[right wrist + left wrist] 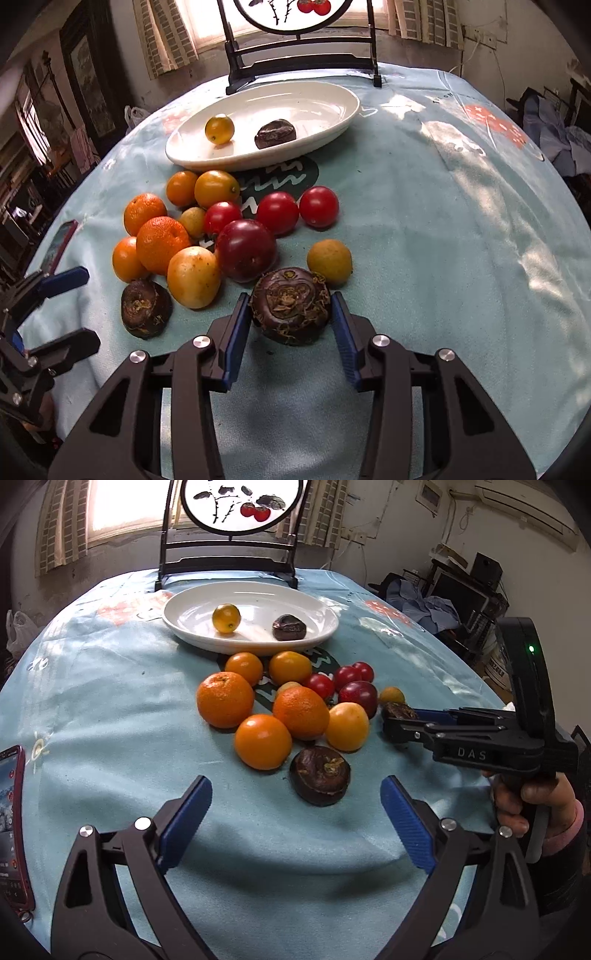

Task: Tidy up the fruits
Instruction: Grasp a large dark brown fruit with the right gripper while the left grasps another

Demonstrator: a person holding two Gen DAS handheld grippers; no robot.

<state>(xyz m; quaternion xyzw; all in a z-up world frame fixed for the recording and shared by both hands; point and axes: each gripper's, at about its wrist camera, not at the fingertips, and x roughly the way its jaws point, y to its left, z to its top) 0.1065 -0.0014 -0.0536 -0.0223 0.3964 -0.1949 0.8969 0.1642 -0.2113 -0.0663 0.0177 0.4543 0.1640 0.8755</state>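
A counter (461, 240) draped in pale blue cloth stands before a curtained window and a painted round screen (236, 502). On it rest a white plate (317, 96) carrying a small yellow fruit (219, 129) and a dark water chestnut (275, 136), then a fruit pile (192, 236). A phone (13, 823) is cut off at the edge. The right hand-held gripper (291, 310) has its fingers partly spread, flanking another water chestnut (290, 304); contact is unclear. The left hand-held gripper (295, 808) gapes wide, empty, near a third water chestnut (320, 781).
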